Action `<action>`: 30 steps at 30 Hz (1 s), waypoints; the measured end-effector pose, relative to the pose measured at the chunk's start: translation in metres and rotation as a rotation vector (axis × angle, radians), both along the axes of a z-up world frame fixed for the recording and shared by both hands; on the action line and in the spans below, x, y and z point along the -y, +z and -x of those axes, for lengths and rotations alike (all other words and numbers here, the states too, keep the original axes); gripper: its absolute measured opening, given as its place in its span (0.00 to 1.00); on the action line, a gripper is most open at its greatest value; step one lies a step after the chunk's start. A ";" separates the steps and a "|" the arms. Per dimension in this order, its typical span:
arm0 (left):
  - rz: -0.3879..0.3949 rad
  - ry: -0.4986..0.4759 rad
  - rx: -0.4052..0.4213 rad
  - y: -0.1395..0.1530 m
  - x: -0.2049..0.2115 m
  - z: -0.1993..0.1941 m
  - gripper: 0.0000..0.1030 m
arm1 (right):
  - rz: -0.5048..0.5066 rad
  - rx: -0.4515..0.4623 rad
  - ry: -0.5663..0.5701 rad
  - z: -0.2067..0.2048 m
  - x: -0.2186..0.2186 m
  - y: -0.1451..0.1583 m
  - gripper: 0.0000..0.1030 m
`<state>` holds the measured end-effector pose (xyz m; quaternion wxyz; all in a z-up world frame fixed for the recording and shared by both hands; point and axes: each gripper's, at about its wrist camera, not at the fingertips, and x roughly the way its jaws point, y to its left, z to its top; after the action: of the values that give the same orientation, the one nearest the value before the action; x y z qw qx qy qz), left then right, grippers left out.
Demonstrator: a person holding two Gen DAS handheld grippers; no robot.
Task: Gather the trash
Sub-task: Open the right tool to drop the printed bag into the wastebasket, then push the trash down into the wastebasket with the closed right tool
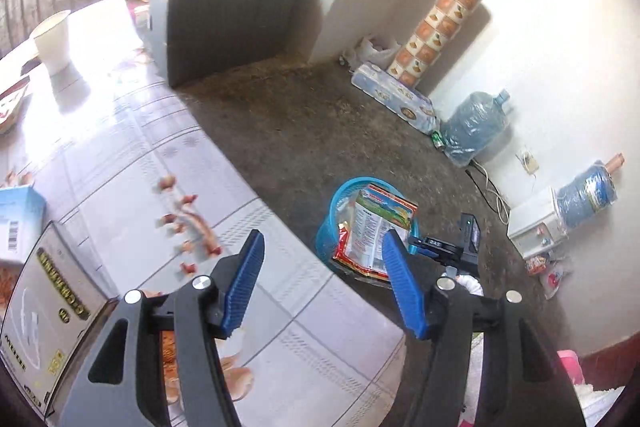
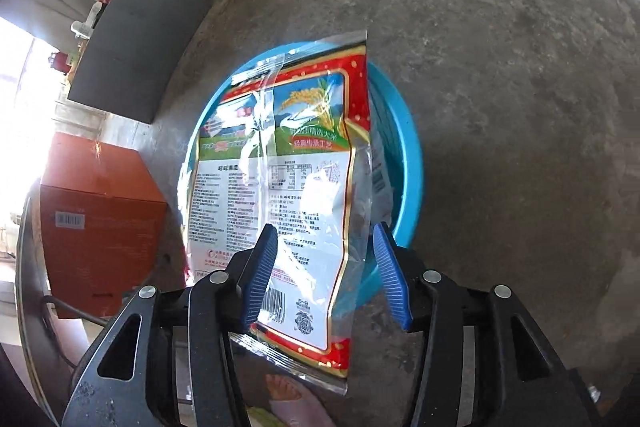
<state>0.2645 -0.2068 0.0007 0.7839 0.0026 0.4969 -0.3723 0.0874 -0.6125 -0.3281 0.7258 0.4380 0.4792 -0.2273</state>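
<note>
Red-bordered snack bag (image 2: 280, 187), blue basket (image 2: 408, 155), orange box (image 2: 100, 227)

Snack bag (image 2: 280, 163) across the blue basket (image 2: 408, 163) mouth; bare floor (image 2: 520, 107) alongside.

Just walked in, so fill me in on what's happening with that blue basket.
A person with a handheld gripper in each hand is collecting trash. The right gripper has its jaws open around a large snack wrapper that stands in the blue basket on the floor; whether anything still touches it is unclear. The left gripper is open and empty over the table edge, where peanut shells lie scattered.
</note>
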 end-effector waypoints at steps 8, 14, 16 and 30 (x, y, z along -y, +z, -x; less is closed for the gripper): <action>0.072 0.126 0.015 0.009 -0.071 -0.009 0.58 | 0.164 -0.015 0.142 -0.016 -0.030 0.044 0.33; 0.095 0.190 -0.005 0.003 -0.103 -0.016 0.58 | 0.151 -0.134 0.316 -0.091 -0.056 0.002 0.12; 0.099 0.208 -0.009 0.001 -0.111 -0.019 0.58 | 0.119 -0.205 0.329 -0.111 -0.054 -0.026 0.09; 0.069 0.274 -0.045 -0.018 -0.141 -0.034 0.58 | -0.020 -0.499 0.246 -0.108 0.007 -0.139 0.00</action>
<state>0.2985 -0.0656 -0.0177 0.8155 -0.1005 0.4971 -0.2787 0.1950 -0.6199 -0.4669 0.6031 0.3143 0.6949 -0.2336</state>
